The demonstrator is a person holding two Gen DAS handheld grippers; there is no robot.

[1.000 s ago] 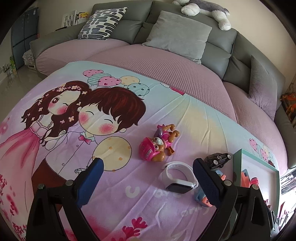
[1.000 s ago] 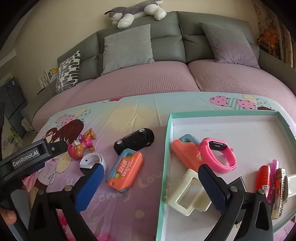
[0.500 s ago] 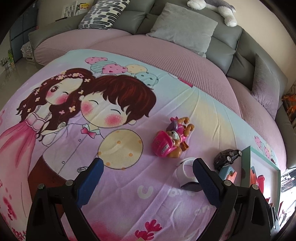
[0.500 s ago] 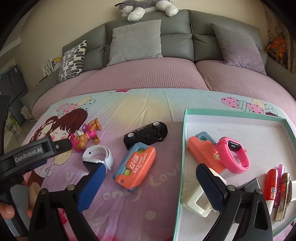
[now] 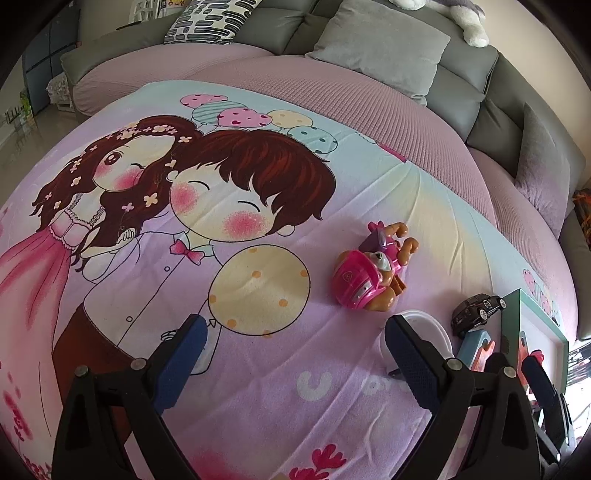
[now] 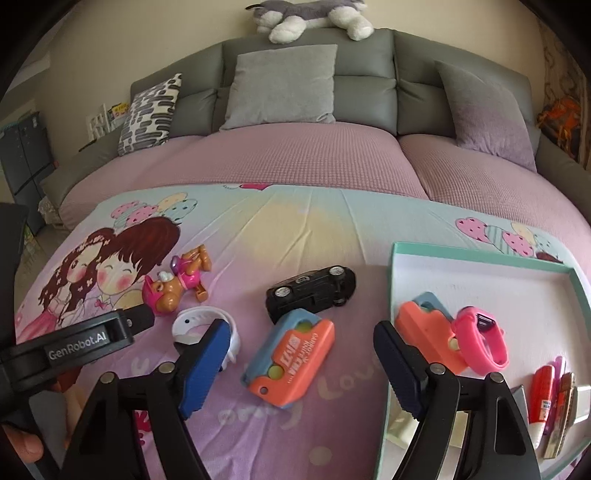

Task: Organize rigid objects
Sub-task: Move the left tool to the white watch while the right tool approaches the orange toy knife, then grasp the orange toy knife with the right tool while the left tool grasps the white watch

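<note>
On the cartoon bedsheet lie a pink puppy toy (image 5: 371, 278) (image 6: 177, 286), a white watch band (image 6: 207, 326) (image 5: 430, 328), a black toy car (image 6: 312, 290) (image 5: 478, 308) and an orange-and-blue toy case (image 6: 291, 360). My left gripper (image 5: 295, 354) is open and empty, with the puppy ahead to its right. My right gripper (image 6: 301, 363) is open, hovering over the orange case. The teal-rimmed tray (image 6: 480, 254) at right holds an orange toy (image 6: 424, 332), a pink watch (image 6: 480, 341) and pens (image 6: 543, 397).
Grey sofa cushions (image 6: 280, 85) and a plush dog (image 6: 310, 16) line the back. The left gripper's body (image 6: 77, 341) shows at the right view's lower left. The sheet ends at the pink sofa cover (image 6: 295, 158).
Both grippers have moved forward and lower toward the sheet. The right one has shifted left from the tray to over the orange case. Both stay open.
</note>
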